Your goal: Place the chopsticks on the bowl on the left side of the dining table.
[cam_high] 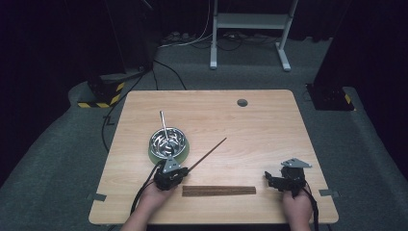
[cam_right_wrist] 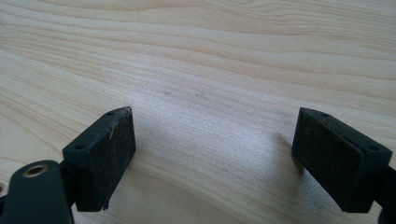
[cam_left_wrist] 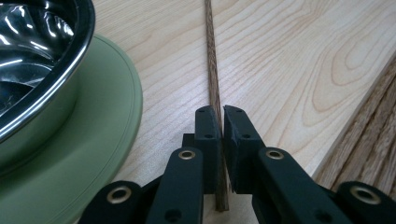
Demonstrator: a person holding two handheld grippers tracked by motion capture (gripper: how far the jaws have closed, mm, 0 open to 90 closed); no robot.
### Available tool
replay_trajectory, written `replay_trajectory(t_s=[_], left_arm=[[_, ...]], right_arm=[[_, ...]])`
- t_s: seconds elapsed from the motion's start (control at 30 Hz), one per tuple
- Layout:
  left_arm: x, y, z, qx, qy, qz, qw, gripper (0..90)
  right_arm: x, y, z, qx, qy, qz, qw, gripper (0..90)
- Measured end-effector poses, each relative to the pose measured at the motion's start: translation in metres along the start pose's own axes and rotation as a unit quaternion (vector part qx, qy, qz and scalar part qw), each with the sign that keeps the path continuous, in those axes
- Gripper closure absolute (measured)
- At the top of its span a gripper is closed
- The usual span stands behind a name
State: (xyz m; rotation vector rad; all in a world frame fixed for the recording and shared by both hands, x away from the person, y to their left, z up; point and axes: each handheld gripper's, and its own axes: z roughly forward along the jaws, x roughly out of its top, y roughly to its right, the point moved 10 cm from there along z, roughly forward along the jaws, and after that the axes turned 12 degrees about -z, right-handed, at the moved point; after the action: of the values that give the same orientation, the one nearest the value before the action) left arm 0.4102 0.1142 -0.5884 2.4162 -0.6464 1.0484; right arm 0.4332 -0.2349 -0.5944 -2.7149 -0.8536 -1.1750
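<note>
A thin brown wooden stick lies slanted on the table, running up and to the right from my left gripper. In the left gripper view the two black jaws are shut on the near end of this stick, and the pads press it from both sides. A flat row of several similar sticks lies near the table's front edge, to the right of the left hand. My right gripper rests at the front right, open, with bare wood between its pads.
A shiny steel bowl sits on a green plate just beyond the left gripper, with a metal utensil leaning in it. The bowl and plate lie close on the left of the jaws. A grey cable hole is at the back.
</note>
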Motion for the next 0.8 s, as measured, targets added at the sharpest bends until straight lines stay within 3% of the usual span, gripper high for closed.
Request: replay_trajectory(t_s=[0.27,0.47,0.57,0.8], left_arm=[[0.002,0.002,-0.007,-0.011,0.014,0.001,0.9998,84.3],[0.009,0.009,-0.019,-0.027,0.044,-0.004,0.9987,84.3],[0.011,0.013,-0.024,-0.032,0.054,0.003,0.998,84.3],[0.016,0.013,-0.037,-0.032,0.071,0.004,0.997,84.3]], right_arm=[[0.0,0.0,0.0,-0.001,0.0,-0.001,1.0,13.1],[0.0,0.0,0.0,0.0,0.0,-0.004,1.0,13.1],[0.0,0.0,0.0,0.0,0.0,-0.003,1.0,13.1],[0.0,0.0,-0.001,0.002,-0.001,-0.009,1.0,13.2]])
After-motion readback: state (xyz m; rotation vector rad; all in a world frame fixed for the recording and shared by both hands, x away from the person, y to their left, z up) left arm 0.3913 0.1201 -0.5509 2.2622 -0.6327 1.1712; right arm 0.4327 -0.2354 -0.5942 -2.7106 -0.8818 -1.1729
